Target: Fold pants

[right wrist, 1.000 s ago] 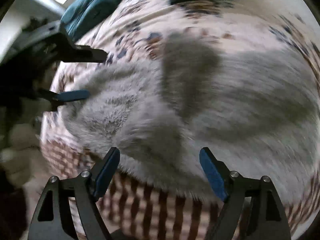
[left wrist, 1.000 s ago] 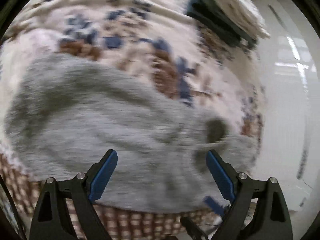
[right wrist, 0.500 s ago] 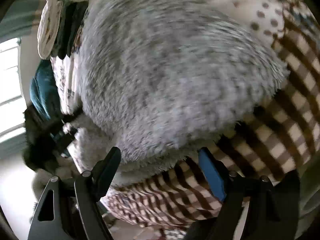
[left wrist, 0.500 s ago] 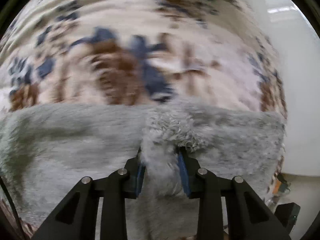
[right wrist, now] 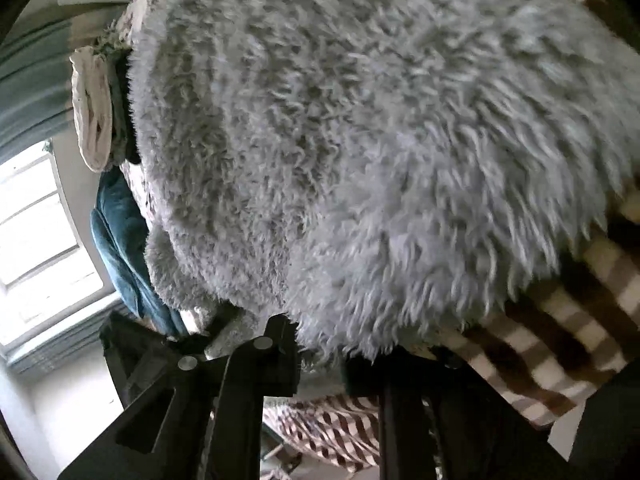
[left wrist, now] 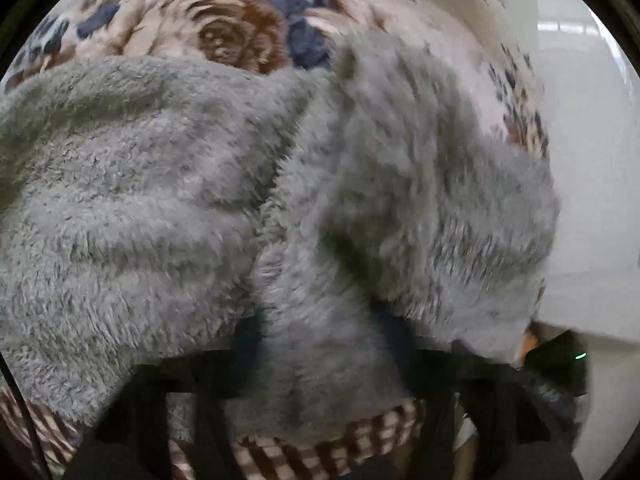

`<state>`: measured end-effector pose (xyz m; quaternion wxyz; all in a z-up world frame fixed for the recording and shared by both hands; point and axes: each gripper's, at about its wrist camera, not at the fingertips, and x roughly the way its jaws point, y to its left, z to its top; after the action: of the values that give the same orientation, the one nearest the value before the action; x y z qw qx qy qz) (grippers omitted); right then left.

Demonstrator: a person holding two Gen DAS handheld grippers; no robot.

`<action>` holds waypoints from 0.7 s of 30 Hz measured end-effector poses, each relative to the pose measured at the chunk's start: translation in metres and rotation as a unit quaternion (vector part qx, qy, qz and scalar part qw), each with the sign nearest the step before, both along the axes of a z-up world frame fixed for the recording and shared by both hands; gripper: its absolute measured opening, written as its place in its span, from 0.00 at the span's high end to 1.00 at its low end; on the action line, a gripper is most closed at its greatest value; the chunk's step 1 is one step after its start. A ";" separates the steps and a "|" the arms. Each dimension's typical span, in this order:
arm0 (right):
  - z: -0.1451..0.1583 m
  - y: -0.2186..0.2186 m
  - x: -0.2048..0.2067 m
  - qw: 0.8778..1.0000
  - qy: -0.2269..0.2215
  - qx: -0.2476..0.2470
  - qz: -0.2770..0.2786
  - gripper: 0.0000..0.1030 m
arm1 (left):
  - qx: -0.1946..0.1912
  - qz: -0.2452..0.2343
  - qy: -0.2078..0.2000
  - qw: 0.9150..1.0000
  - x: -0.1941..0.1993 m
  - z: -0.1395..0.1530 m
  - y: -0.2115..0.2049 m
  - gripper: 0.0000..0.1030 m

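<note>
The grey fleece pants lie on a floral blanket on a bed. My left gripper is shut on a bunched fold of the pants, and its blue pads are mostly buried in the fleece. In the right wrist view the pants fill the frame. My right gripper has closed on the near edge of the pants, with its fingertips hidden under the fleece.
A brown checked blanket hangs at the bed's near edge, also seen in the left wrist view. Folded clothes and a teal cushion sit at the far left. A white wall is on the right.
The left gripper closed on a fold of the pants and has lifted it, bunching the fleece. The right gripper went from open to closed on the pants' near edge.
</note>
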<state>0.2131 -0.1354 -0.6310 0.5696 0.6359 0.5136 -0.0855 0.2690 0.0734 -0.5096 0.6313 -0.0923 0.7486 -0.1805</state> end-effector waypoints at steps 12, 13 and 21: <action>0.019 0.025 0.016 0.991 0.052 -0.033 0.118 0.77 | 0.027 0.051 0.039 0.998 -0.032 -0.016 0.027 0.65; 0.020 0.028 0.022 0.987 0.064 -0.042 0.139 0.63 | 0.026 0.057 0.035 0.997 -0.031 -0.012 0.031 0.64; 0.095 0.048 0.055 0.958 0.052 -0.135 0.249 0.33 | 0.003 0.112 -0.057 0.992 -0.013 0.060 0.059 0.36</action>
<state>0.2680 -0.0878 -0.5364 0.6259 0.3997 0.6684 -0.0423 0.2564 0.1322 -0.4499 0.6895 -0.1635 0.6968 -0.1110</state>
